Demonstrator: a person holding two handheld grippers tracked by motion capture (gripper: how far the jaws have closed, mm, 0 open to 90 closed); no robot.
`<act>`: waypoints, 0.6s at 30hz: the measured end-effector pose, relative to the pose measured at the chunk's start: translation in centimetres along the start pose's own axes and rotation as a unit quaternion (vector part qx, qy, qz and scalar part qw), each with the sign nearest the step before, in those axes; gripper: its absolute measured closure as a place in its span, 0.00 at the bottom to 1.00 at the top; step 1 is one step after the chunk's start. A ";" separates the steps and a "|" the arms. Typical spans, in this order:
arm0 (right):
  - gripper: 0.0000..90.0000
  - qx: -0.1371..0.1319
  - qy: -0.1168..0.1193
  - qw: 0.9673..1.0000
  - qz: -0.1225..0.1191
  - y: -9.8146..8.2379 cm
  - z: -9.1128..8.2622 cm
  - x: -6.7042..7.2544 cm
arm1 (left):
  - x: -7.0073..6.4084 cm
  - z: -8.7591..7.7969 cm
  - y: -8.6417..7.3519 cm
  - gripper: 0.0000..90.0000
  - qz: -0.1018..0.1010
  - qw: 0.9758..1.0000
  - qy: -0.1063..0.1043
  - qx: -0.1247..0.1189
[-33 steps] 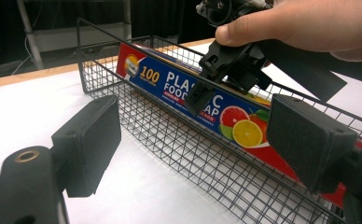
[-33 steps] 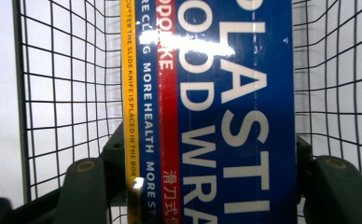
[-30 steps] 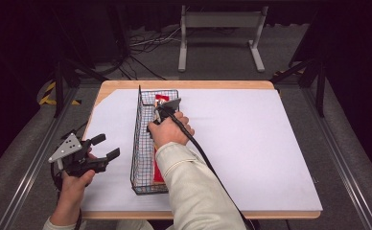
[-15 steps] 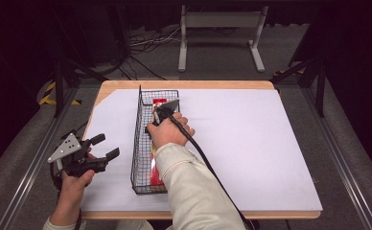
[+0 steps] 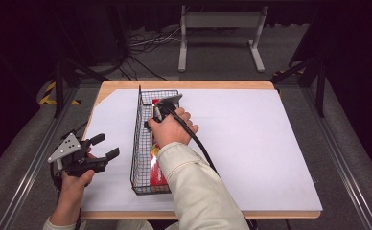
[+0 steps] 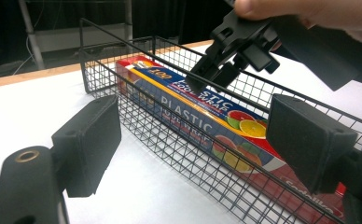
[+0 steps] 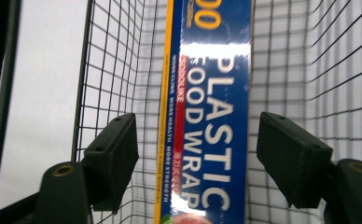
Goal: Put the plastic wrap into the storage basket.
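Hovering in the wire basket [image 5: 141, 143], the right gripper [image 7: 195, 154] has just been spreading its jaws off the plastic-wrap box [image 7: 207, 112] lying there, apparently releasing it, while the left gripper [image 5: 100, 154] waits alongside, jaws apart and empty.

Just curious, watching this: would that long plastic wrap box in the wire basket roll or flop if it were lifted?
Probably neither. The plastic wrap box has flat faces and square edges, so it should lie still rather than roll. It looks like stiff cardboard, likely light. Its glossy surface may be a bit slippery.
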State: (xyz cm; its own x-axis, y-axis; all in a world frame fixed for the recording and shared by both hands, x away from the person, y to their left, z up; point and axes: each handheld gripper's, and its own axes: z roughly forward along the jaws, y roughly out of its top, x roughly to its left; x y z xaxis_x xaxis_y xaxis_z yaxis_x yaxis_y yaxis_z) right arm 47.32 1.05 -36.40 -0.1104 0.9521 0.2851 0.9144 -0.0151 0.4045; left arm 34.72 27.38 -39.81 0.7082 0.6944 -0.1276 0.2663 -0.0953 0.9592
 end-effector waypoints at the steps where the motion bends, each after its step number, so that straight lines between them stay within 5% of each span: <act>1: 0.34 -0.010 0.002 1.000 -0.013 0.0 -0.3 -0.1 | 0.0 0.0 0.0 0.21 -0.001 1.000 0.000 0.000; 7: 0.35 -0.056 0.026 0.994 -0.093 -0.3 -2.0 -0.5 | 0.2 -0.1 -0.1 0.21 -0.003 1.000 0.004 0.001; 12: 0.37 -0.080 0.064 0.991 -0.085 -0.4 -4.3 -2.1 | 0.2 -0.2 -0.1 0.21 -0.003 1.000 0.005 0.004; 18: 0.36 -0.090 0.082 0.988 -0.090 -0.6 -6.2 -3.3 | 0.6 -0.1 -0.5 0.21 -0.008 1.000 0.007 0.008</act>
State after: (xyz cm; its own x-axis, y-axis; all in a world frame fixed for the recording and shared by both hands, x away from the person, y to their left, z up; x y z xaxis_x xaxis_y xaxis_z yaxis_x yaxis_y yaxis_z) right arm 44.75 -4.02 -32.17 -0.3403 0.8820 0.3260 0.7912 0.0812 0.6061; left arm 34.92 27.93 -40.36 0.6942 0.7064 -0.1385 0.2879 -0.0961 0.9528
